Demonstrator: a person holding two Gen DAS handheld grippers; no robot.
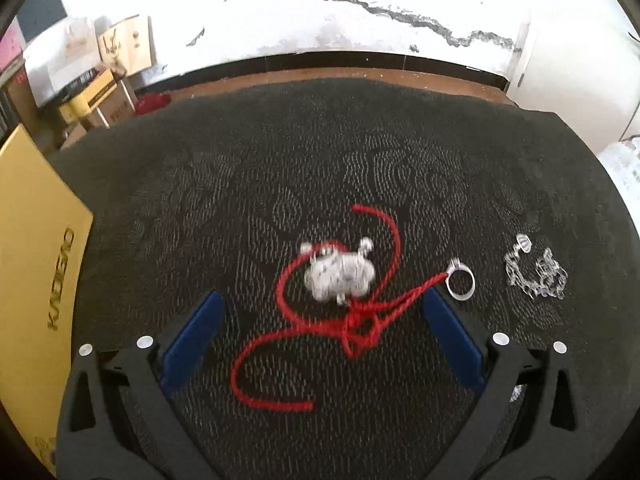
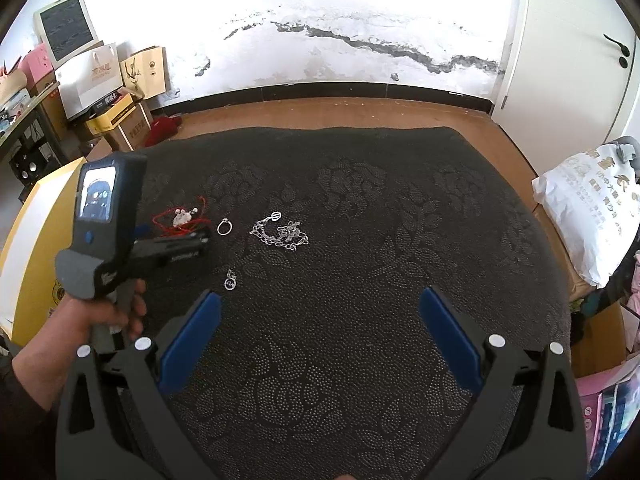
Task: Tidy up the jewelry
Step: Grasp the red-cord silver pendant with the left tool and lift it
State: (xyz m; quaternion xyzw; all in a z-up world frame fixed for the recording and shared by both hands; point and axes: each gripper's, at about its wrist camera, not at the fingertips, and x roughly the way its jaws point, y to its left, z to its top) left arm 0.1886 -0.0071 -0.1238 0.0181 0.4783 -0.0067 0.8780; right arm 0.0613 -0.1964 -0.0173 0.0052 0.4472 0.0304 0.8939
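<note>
A red cord [image 1: 320, 320] with a silver pendant [image 1: 338, 276] lies on the dark patterned mat [image 1: 280, 168], between the wide-open blue fingers of my left gripper [image 1: 320, 312]. A silver ring [image 1: 461, 283] lies just past the right fingertip, and a silver chain [image 1: 536, 270] lies further right. In the right wrist view the left gripper [image 2: 200, 236] hovers over the cord [image 2: 180, 224]. The ring [image 2: 225, 226], the chain [image 2: 284, 234] and a small silver charm [image 2: 231, 280] lie apart on the mat. My right gripper [image 2: 320, 312] is open and empty above bare mat.
A yellow box [image 1: 36, 272] lies along the mat's left edge. Cardboard boxes and bags [image 2: 112, 92] stand at the back left by the wall. A white bag [image 2: 592, 208] sits at the right. Wooden floor [image 2: 360, 114] lies beyond the mat.
</note>
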